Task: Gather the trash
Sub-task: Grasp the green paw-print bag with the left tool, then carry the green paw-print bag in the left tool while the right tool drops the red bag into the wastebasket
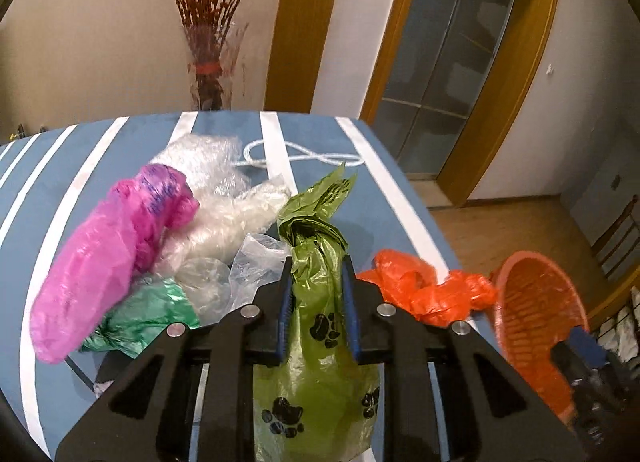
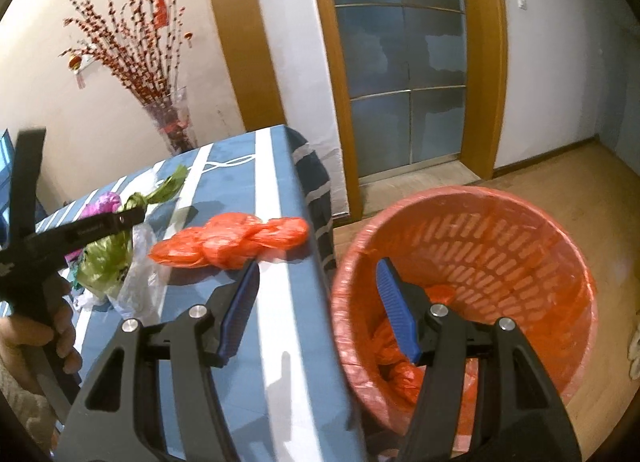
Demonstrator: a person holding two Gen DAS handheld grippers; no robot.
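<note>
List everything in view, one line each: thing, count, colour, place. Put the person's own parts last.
green bag: 1, olive with paw prints, between the left pads
orange bag: 1, orange, table edge near the bin
pink bag: 1, magenta, table left
clear bags: several, translucent, table middle
teal bag: 1, under the pink one
cord: 1, white, far end
table: 1, blue with white stripes
bin: 1, orange, floor beside table
vase: 1, clear, red branches
left gripper: black, shut on green bag
right gripper: black, open
hand: 1, holding left gripper
</note>
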